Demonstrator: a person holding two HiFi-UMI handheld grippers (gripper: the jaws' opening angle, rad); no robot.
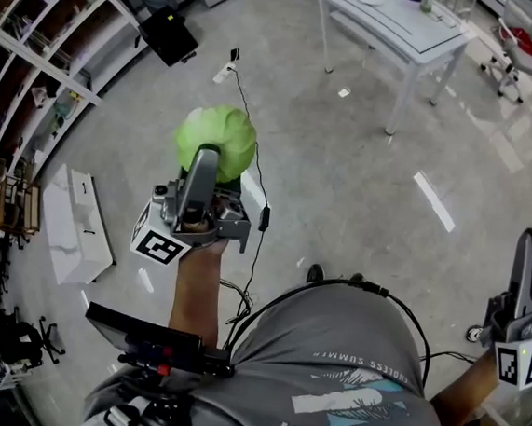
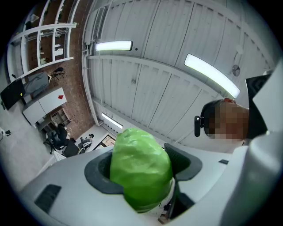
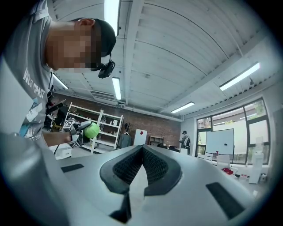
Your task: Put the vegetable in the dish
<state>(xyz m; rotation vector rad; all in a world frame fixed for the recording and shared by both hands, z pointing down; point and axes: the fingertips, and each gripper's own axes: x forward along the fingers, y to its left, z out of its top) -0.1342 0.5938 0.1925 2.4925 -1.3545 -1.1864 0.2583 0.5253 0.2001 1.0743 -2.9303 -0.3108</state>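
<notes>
— What colour is the vegetable (image 1: 217, 142)?
— Bright leaf-green, paler where the light glosses it. The left gripper (image 1: 207, 160) is pale grey and its pads (image 2: 98, 175) are charcoal.
— And the right gripper (image 3: 142, 150)?
— The same grey, with black pads in a fine diamond grid. The marker cube (image 1: 160, 244) has black squares on white.
— The shirt (image 1: 343, 383)?
— Grey, with white lettering and a teal-and-white graphic.
— The surroundings?
— Mottled grey floor (image 1: 343, 187), white table (image 1: 405, 33), red-brown brick wall (image 3: 146, 126). The chair (image 1: 521, 40) seat looks red, though it's small.
</notes>
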